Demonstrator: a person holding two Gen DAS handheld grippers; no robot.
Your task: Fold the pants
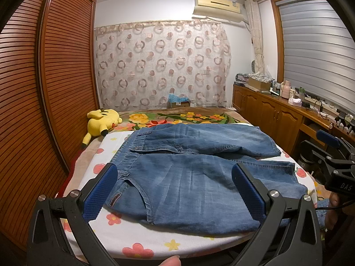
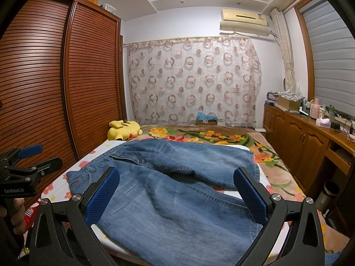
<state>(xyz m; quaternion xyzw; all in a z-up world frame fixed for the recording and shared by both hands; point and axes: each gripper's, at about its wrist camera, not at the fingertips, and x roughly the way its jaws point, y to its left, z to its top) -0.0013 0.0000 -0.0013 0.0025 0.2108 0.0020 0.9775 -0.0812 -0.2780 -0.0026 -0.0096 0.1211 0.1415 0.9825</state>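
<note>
Blue denim pants (image 1: 195, 173), spread flat, legs side by side

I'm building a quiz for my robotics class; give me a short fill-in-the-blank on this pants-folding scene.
1. The denim pants lie spread on a white sheet printed with ____.
2. Both the left gripper and the right gripper have their jaws ____.
3. The yellow plush toy lies beside the wooden ____.

Missing words: flowers; open; wardrobe
</note>
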